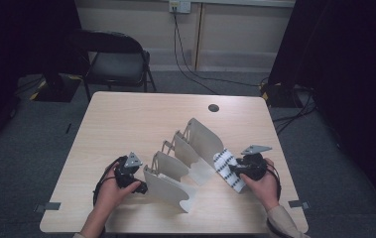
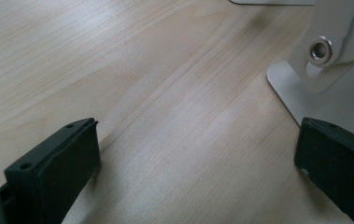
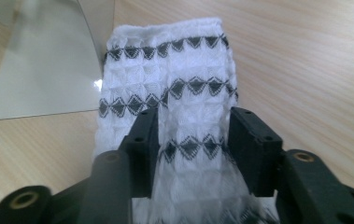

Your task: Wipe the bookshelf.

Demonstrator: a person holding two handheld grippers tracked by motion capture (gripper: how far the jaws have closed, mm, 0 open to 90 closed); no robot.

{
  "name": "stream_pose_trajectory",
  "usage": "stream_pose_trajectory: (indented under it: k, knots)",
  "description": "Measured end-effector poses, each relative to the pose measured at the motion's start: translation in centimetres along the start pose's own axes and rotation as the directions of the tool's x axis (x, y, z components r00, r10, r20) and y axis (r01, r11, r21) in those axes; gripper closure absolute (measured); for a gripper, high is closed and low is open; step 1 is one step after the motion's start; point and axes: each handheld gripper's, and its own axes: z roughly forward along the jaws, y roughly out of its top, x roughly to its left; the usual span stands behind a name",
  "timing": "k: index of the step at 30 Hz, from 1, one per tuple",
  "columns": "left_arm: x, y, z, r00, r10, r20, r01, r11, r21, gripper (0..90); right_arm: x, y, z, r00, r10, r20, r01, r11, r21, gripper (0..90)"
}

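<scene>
Two tongs work at the pale wooden surface point(image 1: 126, 124). The right tongs point(image 3: 191, 140) stand half open astride a folded white cloth with black diamond bands point(image 3: 174, 93); the fabric lies between the jaws, but gaps show on both sides, so nothing is gripped. That cloth rests flat just ahead of these tongs, its far end touching the base of the white divider rack point(image 1: 185, 153), beside the end plate. The left tongs point(image 2: 193, 154) are spread wide, jaws low over bare wood, with the rack's foot and a rivet just past the right-hand jaw.

To do the pick-up well, I judge the right tongs should settle lower so the pads take the whole folded thickness, then close squarely across the fold. Steadying the rack with the left tongs would likely help when the cloth is slid into a slot.
</scene>
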Motion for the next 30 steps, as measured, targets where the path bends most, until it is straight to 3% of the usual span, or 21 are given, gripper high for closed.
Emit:
stream_pose_trajectory:
  k: [6,13,17,24,30]
  knots:
    - [0.0,0.0,0.0,1.0000,0.000,-0.001,0.000,1.0000,0.000,0.0,-0.4,-1.0,-1.4,0.9998,-0.019,-0.012,0.019,1.000,0.013,39.5]
    - [0.0,0.0,0.0,1.0000,0.000,0.000,0.000,1.0000,0.000,0.0,0.2,-1.9,0.0,0.9980,-0.062,0.009,0.062,0.997,0.054,41.7]
    - [0.0,0.0,0.0,1.0000,0.000,0.001,0.000,1.0000,-0.002,0.0,0.4,-1.7,0.3,0.9985,-0.054,0.013,0.053,0.997,0.052,48.7]
    - [0.0,0.0,0.0,1.0000,0.000,-0.001,0.000,1.0000,0.000,0.0,0.8,-1.1,0.5,0.9987,-0.051,-0.005,0.051,0.996,0.066,72.6]
    - [0.0,0.0,0.0,1.0000,0.000,-0.001,0.000,1.0000,0.000,0.0,0.7,-0.6,0.6,0.9997,-0.021,-0.014,0.022,0.996,0.083,78.4]
